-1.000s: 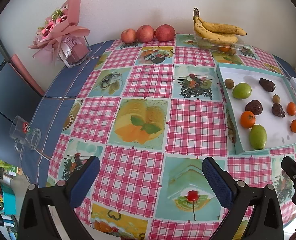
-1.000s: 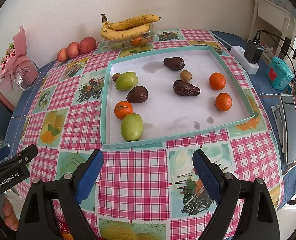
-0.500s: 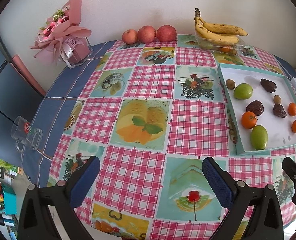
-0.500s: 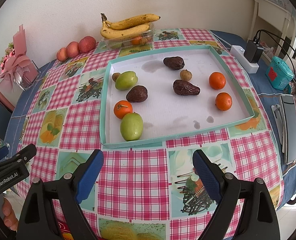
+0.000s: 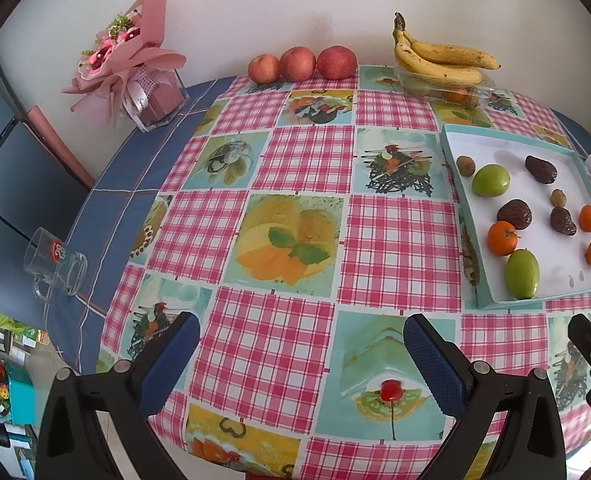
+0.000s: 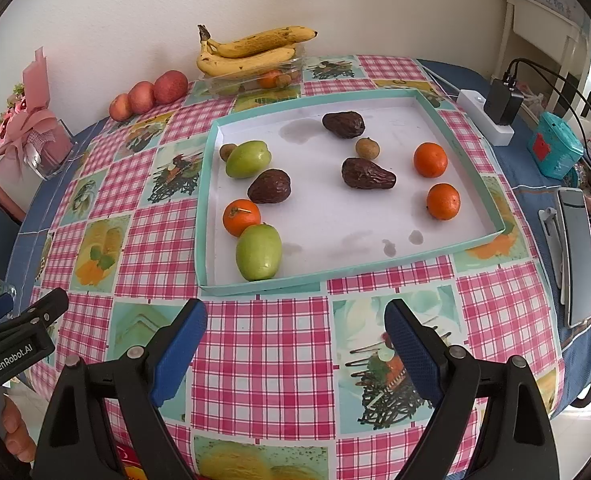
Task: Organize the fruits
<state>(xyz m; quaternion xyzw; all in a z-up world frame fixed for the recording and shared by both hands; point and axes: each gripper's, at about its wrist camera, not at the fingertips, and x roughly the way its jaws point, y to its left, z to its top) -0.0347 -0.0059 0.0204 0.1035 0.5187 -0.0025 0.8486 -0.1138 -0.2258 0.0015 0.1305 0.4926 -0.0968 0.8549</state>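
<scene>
Altogether three oranges (image 6: 430,159), two green fruits (image 6: 258,252), three apples (image 6: 170,86)

Left claw (image 5: 301,346) and right claw (image 6: 295,332), both wide apart, empty.

Home: oilcloth-covered table (image 5: 295,152), bouquet (image 5: 123,56)

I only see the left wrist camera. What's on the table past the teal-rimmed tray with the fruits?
Observer: A small teal plastic box with a red patch stands beyond the right rim of the teal-rimmed tray.
Operator: Anything near the table's edge?
Observer: A long flat silver object lies by the right edge; I cannot tell what it is.
Operator: Is the right gripper holding a fruit?
Observer: No, the right gripper is open and empty, short of the tray.
</scene>
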